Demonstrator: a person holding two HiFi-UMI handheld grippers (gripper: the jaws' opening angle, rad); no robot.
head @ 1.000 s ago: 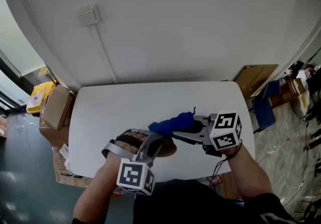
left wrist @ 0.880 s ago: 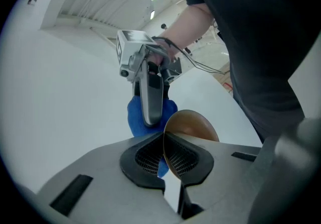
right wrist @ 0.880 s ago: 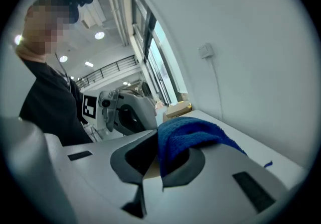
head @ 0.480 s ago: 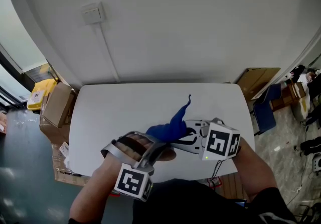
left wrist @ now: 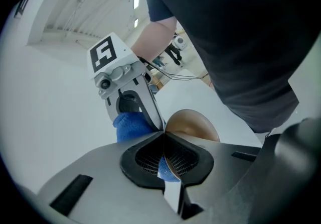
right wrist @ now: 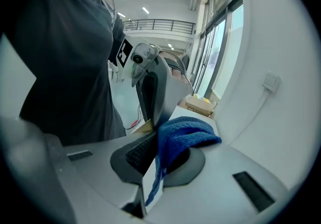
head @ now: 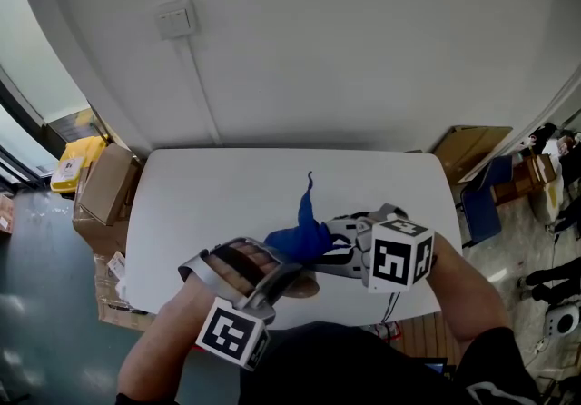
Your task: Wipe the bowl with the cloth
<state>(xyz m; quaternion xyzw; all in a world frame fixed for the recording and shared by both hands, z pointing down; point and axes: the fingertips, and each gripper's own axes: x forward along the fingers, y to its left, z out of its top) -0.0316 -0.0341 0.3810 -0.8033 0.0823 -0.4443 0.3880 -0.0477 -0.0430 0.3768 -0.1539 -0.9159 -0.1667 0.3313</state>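
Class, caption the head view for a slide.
Left tongs grip a brown bowl while right tongs hold a blue cloth to it, over a white table.

**A:** What is different about the cloth?

**B:** A second ago it lay as a sideways roll above the bowl, loose corner pointing right. Now it is bunched up, and the corner stands upright as a thin tail, further left.

**A:** And the right gripper?

**B:** It has rolled in the hand. Its marker cube now sits lower and shows one face squarely.

**A:** The left gripper?

**B:** Its cube has slid slightly down and left, toward the person.
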